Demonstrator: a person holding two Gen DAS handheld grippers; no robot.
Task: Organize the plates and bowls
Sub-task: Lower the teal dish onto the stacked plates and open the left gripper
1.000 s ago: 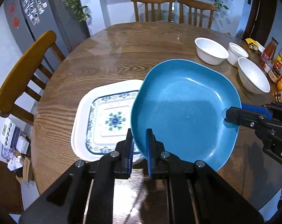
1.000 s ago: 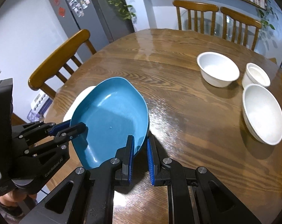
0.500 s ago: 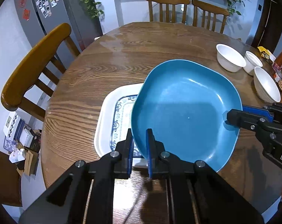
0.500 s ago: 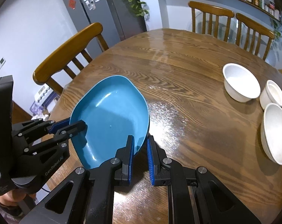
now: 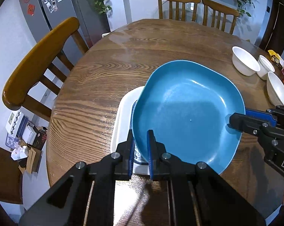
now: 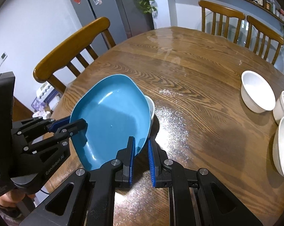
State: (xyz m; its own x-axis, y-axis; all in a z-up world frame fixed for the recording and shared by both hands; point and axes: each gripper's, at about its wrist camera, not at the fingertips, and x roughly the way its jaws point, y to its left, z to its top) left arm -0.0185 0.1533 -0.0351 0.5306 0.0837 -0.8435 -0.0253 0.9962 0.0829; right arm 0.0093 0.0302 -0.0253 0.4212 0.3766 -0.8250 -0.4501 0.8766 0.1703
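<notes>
Both grippers have hold of the one blue plate [image 5: 187,111], each from its own side. The left gripper [image 5: 140,146] is clamped tight on the plate's near rim, its blue-lined fingers [image 5: 150,146] pinching the edge between them. The right gripper [image 6: 141,152] bites the opposite rim just as firmly, jaws nearly closed with only the thin edge of the plate between them. The blue plate is held off the wooden table [image 5: 96,86] and hangs over a white plate with a blue pattern [image 5: 123,116] that lies flat on the table near its edge; only the white plate's left side and a strip of its pattern show from under the blue one. Whether the two plates touch I cannot tell. Well apart, over at the far right of the table, three white bowls [image 6: 257,94] sit close together. Wooden chairs [image 5: 38,60] stand round the table, and a grey fridge [image 6: 104,5] covered in photos stands behind.
</notes>
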